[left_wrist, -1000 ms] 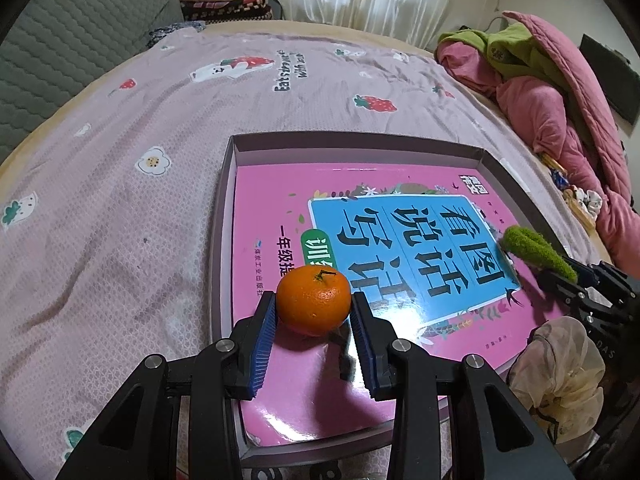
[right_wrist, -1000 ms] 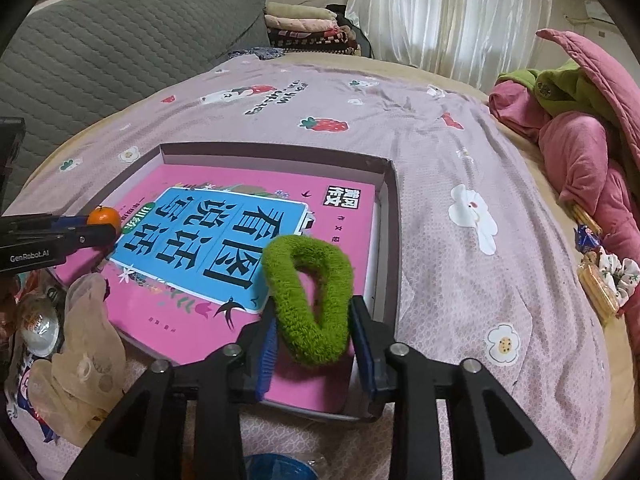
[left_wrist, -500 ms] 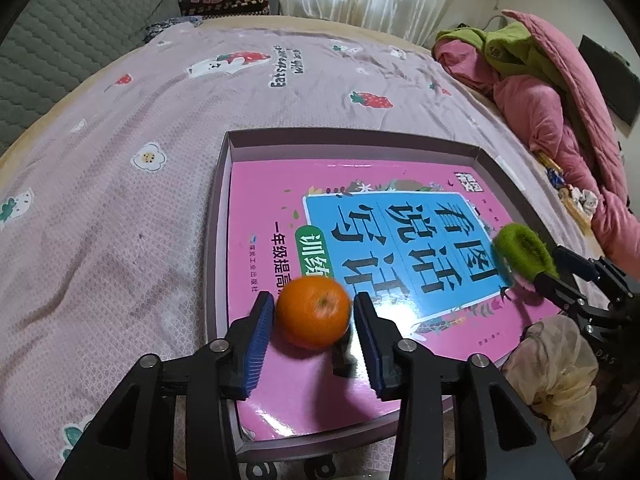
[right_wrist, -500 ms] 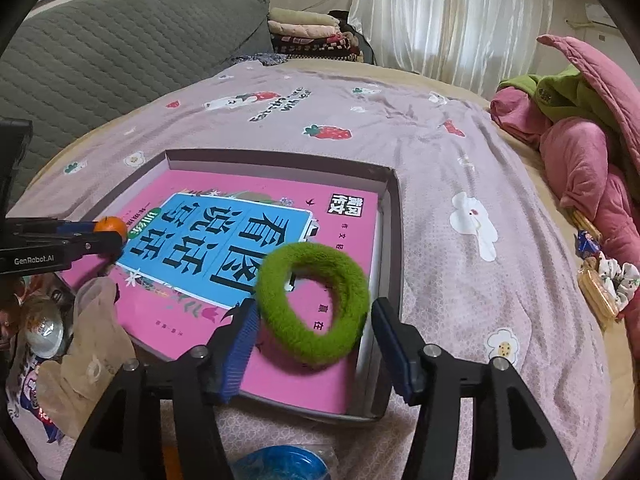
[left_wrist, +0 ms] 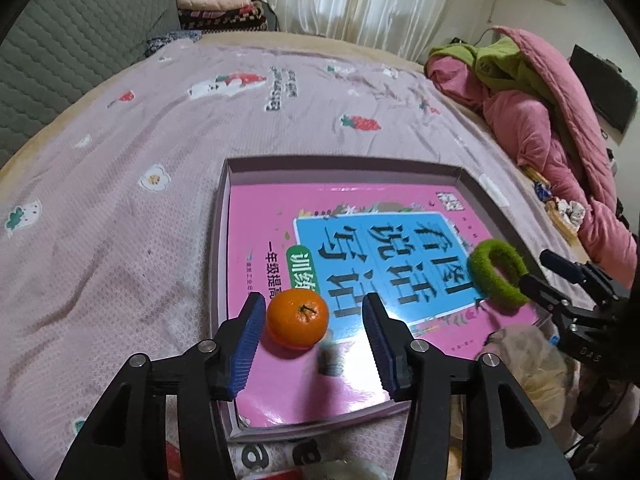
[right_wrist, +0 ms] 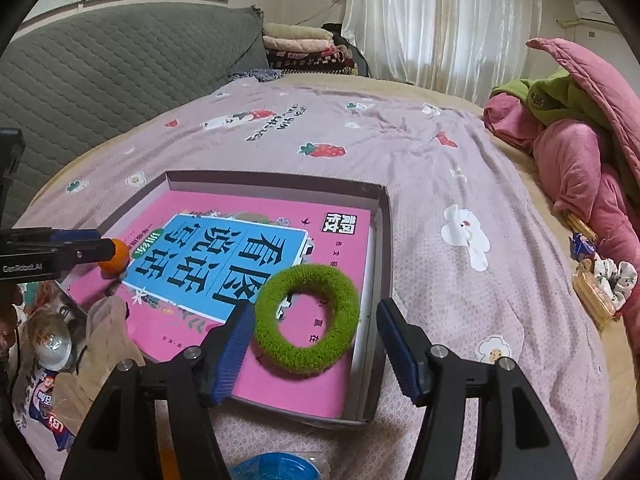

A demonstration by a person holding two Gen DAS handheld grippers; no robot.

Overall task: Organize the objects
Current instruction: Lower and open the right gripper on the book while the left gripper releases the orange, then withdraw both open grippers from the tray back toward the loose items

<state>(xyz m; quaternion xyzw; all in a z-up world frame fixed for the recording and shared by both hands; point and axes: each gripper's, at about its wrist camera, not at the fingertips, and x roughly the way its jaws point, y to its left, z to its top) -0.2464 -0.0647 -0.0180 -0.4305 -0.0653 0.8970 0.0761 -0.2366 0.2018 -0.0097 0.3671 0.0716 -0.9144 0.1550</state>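
A shallow grey tray (left_wrist: 340, 164) (right_wrist: 280, 180) lies on the bed with a pink book (left_wrist: 288, 392) (right_wrist: 240, 216) inside. An orange (left_wrist: 298, 318) (right_wrist: 116, 256) rests on the book's near left corner. My left gripper (left_wrist: 314, 320) (right_wrist: 80, 246) straddles it, its jaws opening; the right pad stands clear of the fruit and the left pad is just beside it. A fuzzy green ring (right_wrist: 304, 358) (left_wrist: 496, 272) lies flat on the book's right side. My right gripper (right_wrist: 316, 318) (left_wrist: 560, 276) is around it, jaws opening, pads apart from it.
The pink strawberry-print bedsheet (left_wrist: 120, 200) surrounds the tray. A heap of pink and green quilts (left_wrist: 540, 128) fills the right side. Folded blankets (left_wrist: 220, 4) sit at the back. Snack packets (right_wrist: 596, 284) lie at the right edge; bags (right_wrist: 52, 344) and a blue lid (right_wrist: 276, 468) lie near me.
Both pairs of jaws have spread. The orange has been let go and sits on the book. The green ring, squeezed narrow before, has sprung round and lies flat on the book.
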